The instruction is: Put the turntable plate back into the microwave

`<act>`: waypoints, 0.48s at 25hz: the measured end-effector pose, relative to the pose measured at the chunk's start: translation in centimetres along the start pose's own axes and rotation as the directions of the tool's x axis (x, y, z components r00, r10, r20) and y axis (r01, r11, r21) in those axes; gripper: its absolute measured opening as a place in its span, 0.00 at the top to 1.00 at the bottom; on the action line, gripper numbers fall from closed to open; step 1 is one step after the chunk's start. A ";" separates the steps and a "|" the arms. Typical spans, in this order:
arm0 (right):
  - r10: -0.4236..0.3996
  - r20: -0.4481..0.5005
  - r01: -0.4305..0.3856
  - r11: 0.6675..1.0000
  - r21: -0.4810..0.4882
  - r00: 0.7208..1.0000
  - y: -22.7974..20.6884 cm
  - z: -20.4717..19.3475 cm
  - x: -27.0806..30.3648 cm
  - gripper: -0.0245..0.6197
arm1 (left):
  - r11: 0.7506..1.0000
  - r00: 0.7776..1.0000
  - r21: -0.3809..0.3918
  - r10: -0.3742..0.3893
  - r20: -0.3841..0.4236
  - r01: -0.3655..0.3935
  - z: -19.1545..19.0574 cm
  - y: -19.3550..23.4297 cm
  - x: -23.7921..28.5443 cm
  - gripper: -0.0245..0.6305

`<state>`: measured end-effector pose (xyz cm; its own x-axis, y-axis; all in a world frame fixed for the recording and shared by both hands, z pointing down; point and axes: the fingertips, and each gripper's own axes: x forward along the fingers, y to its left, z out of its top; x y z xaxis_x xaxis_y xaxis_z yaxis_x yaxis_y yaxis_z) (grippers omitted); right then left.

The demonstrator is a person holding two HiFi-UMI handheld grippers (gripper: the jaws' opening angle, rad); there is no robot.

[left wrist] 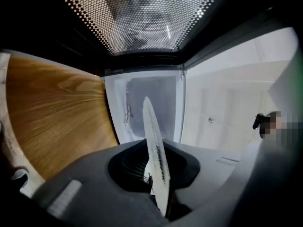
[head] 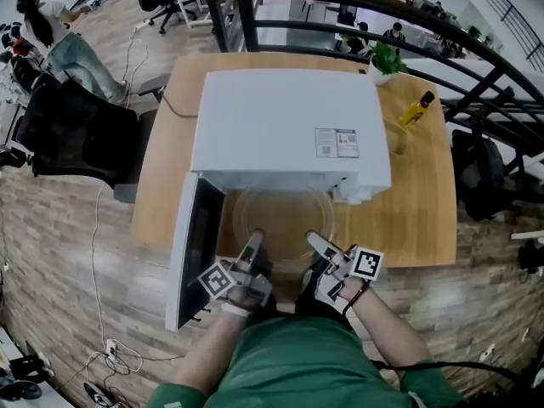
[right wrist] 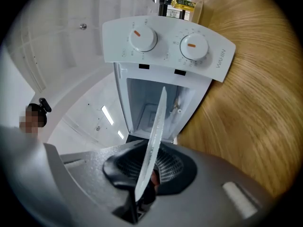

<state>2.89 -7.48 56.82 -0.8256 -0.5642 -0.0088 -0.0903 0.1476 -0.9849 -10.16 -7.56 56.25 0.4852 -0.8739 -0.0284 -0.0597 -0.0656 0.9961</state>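
Holding the glass turntable plate (head: 283, 219) level at the open microwave (head: 285, 126) mouth, left hand-held gripper (head: 254, 240) and right hand-held gripper (head: 315, 241) each clamped its near rim; next up was probably sliding it inside.

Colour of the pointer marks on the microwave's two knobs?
Orange marks on white knobs; clearest in the right gripper view.
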 end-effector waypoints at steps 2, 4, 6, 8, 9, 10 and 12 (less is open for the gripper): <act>-0.003 -0.005 0.003 1.000 -0.002 1.000 -0.4 0.1 0.4 0.88 | 1.000 1.000 0.003 0.003 -0.001 -0.003 0.3 0.5 0.1 0.89; -0.006 -0.007 0.006 1.000 -0.008 1.000 -0.7 0.3 0.8 0.88 | 1.000 1.000 -0.004 0.000 0.003 0.000 0.7 0.9 0.4 0.89; -0.012 -0.005 0.012 1.000 -0.009 1.000 -1.2 0.6 1.2 0.88 | 1.000 1.000 -0.012 0.001 0.009 -0.001 1.0 1.3 0.8 0.89; -0.017 -0.002 0.017 1.000 -0.003 1.000 -1.7 0.9 1.6 0.88 | 1.000 1.000 -0.020 0.005 0.015 -0.005 1.4 1.7 1.3 0.89; -0.019 -0.001 0.019 1.000 0.002 1.000 -2.0 1.0 1.8 0.88 | 1.000 1.000 -0.021 0.007 0.018 -0.007 1.5 1.8 1.5 0.89; -0.020 0.001 0.020 1.000 0.006 1.000 -2.2 1.1 1.9 0.88 | 1.000 1.000 -0.020 0.011 0.019 -0.010 1.7 2.0 1.7 0.89; -0.021 0.005 0.021 1.000 0.007 1.000 -2.5 1.4 2.2 0.87 | 1.000 1.000 -0.022 0.018 0.020 -0.017 1.8 2.3 2.0 0.89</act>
<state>2.11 -10.22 58.99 -0.8209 -0.5709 0.0112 -0.1039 0.1301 -0.9860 -10.93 -10.33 58.31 0.4663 -0.8845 -0.0125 -0.0493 -0.0401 0.9980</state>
